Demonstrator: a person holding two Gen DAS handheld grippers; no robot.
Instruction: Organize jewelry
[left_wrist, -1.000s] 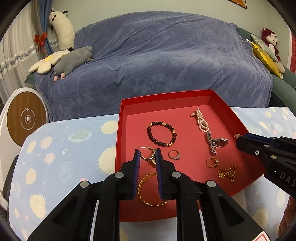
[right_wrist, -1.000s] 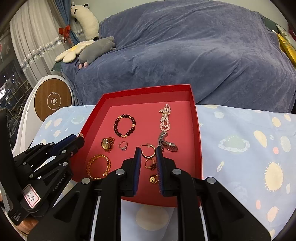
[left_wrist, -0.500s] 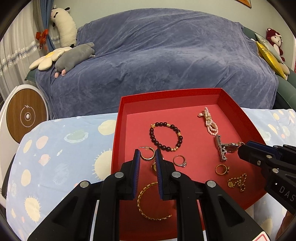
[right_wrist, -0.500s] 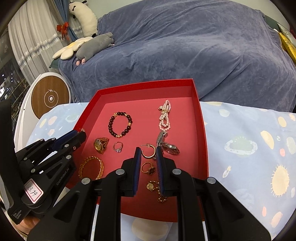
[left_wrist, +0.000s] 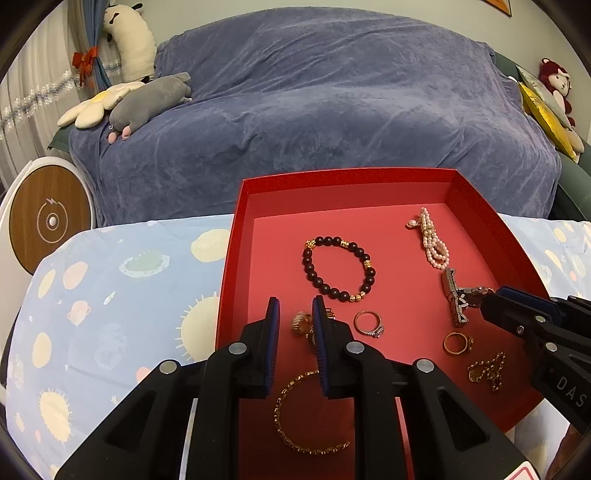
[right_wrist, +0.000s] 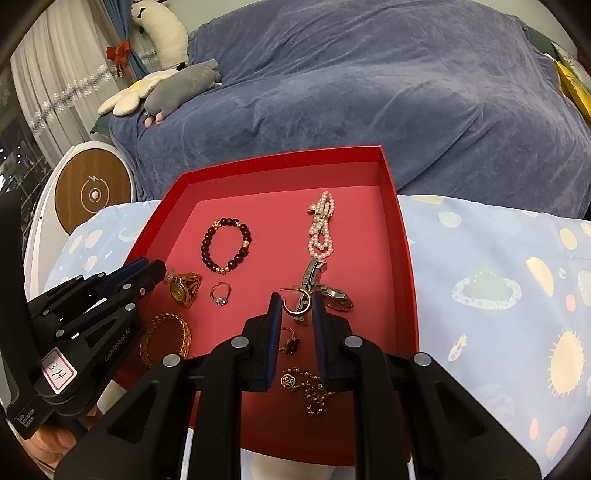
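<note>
Both tools dropped closer to the red tray (left_wrist: 229, 258); it fills more of each view than a second ago. Jewelry on the tray floor has not shifted. One change: the gold hoop that sat at your left tool (left_wrist: 295, 314) tips a second ago is gone from there. That tool is narrow but opening, nothing pinched. The chunky gold ring (left_wrist: 300, 322) shows through the gap, untouched by the pads. A gold sliver sits by its right finger; can't tell if that is the dropped hoop.

Right tool (right_wrist: 295, 306) is narrow and looks clamped across a hoop earring (right_wrist: 295, 312) at the tips, low over the tray's near half. It is just above the watch (right_wrist: 332, 297). The tray sits on the cloth-covered counter.

Likely step: set the hoops down as a pair.
- Left: finish opening, then lift straight up so a finger doesn't drag the chunky ring.
- Right: steer the hoop off the watch strap to bare tray floor near the left tool.
- Go low before you release; a hoop rolls.
- Keep clear of the bead bracelet (left_wrist: 312, 273) and pearl strand (left_wrist: 434, 243); both are already laid out.
</note>
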